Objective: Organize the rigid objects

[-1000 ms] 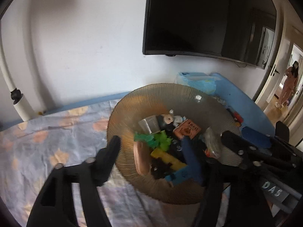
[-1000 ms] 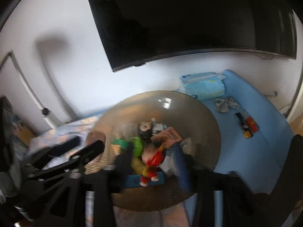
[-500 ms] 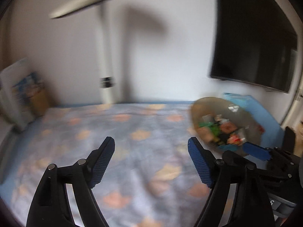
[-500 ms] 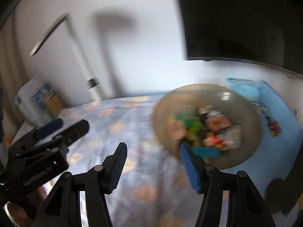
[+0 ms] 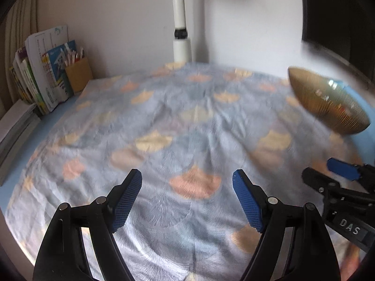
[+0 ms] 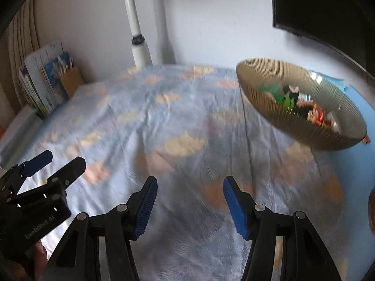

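A ribbed amber glass bowl (image 6: 264,103) stands at the right on the patterned sheet (image 5: 187,117). It holds several small toys, among them a green and black one (image 6: 289,98) and a red one (image 6: 316,114). In the left wrist view only the bowl's outer wall (image 5: 328,110) shows. My left gripper (image 5: 186,180) hangs open over bare sheet, with nothing between its blue pads. My right gripper (image 6: 189,185) is also open and holds nothing, well to the left of the bowl. Each gripper shows in the other's view: the right gripper (image 5: 328,175) and the left gripper (image 6: 54,164).
Books and a cardboard pen holder (image 5: 49,70) stand against the wall at the far left. A white lamp pole (image 5: 180,35) rises behind the sheet. A dark screen (image 6: 328,7) hangs on the wall at the upper right. Blue surface (image 6: 356,164) borders the sheet on the right.
Both grippers have swung left, away from the bowl, and sunk toward the sheet. The bowl has slid from the centre of each view to the right. The left jaws stand a little wider.
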### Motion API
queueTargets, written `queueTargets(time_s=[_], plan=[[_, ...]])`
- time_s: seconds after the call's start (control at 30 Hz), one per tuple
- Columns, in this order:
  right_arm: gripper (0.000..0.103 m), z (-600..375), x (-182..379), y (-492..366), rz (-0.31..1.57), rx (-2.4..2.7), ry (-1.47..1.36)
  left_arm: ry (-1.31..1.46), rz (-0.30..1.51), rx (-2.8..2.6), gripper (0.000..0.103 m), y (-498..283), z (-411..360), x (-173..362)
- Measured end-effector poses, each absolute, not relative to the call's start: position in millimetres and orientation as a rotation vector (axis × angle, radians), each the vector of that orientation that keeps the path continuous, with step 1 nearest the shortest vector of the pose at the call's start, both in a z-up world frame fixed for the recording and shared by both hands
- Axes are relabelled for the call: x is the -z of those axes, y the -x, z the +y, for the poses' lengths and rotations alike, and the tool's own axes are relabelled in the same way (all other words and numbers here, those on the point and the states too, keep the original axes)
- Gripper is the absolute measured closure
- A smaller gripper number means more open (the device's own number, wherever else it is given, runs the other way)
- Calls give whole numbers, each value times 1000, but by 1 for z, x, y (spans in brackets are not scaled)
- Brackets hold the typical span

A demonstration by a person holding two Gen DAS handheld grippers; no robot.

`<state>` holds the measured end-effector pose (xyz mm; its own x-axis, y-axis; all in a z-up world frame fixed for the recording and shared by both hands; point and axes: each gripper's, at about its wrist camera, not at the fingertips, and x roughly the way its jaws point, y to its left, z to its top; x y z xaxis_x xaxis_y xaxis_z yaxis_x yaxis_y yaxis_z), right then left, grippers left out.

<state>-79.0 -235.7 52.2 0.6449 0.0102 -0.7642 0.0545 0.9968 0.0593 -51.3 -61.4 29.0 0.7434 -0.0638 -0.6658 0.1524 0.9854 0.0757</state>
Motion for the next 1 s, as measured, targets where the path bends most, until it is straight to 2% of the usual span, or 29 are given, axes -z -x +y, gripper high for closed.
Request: queueTargets(time_s=[0.1, 0.2, 0.57, 0.83, 1.0], plan=[[46, -238, -47, 77, 879, 16, -72, -109, 675, 113, 22, 54, -58, -36], [46, -233, -49, 76, 857, 12, -36, -101, 724, 114, 22, 49, -57, -31], [46, -228, -46, 77, 862, 17, -4, -170, 727, 98, 20, 51, -69, -27], [46, -231, -43, 74, 887, 16, -21, -148, 757, 99, 12, 47, -66, -26], [46, -230, -41, 73, 898, 18, -12, -143, 761, 94, 12, 47, -65, -25]])
